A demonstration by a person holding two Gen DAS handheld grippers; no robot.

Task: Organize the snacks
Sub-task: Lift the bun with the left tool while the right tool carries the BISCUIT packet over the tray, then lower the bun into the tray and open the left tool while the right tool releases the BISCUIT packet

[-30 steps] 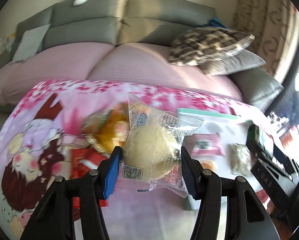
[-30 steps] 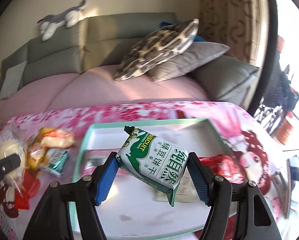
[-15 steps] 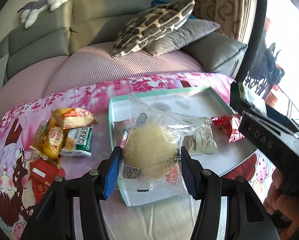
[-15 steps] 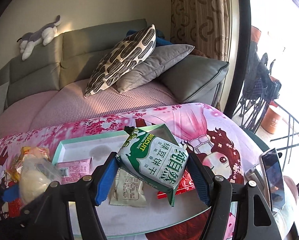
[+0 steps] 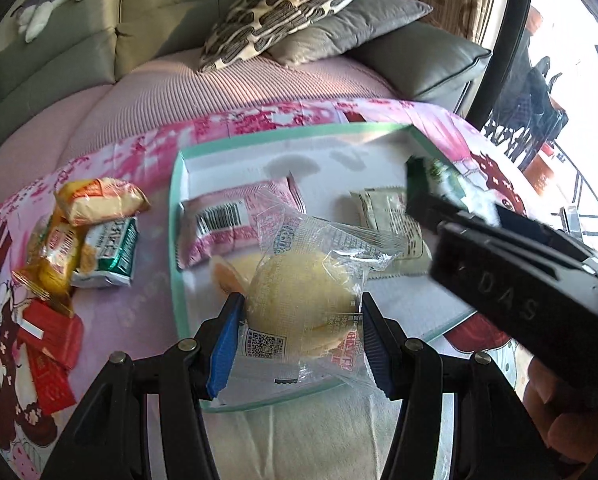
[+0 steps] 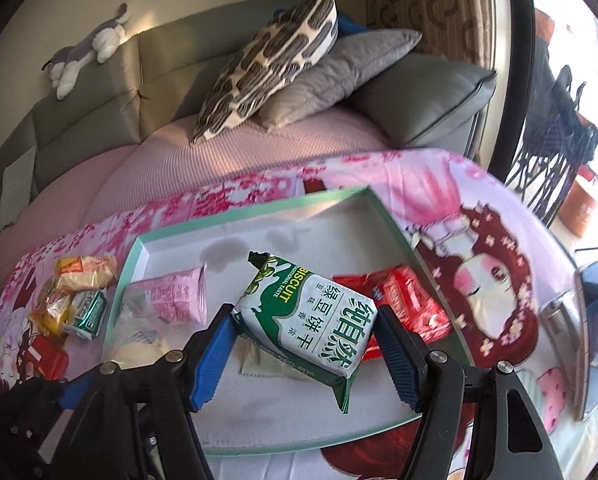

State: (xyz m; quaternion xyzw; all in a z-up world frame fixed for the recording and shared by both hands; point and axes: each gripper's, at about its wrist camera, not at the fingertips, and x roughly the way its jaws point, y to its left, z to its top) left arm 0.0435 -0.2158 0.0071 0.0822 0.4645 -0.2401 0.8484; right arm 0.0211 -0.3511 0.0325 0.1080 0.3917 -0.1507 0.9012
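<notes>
Pink cartoon cloth covers the table in front of a grey sofa. At left lies a pile of about five loose snack packs. Over the tray, which already holds three packs, the left gripper clamps a soft bun in crinkly wrap, easily squashed, best held lightly by its sides. To the right, the right gripper grips a light, brittle biscuit pack above the tray.
</notes>
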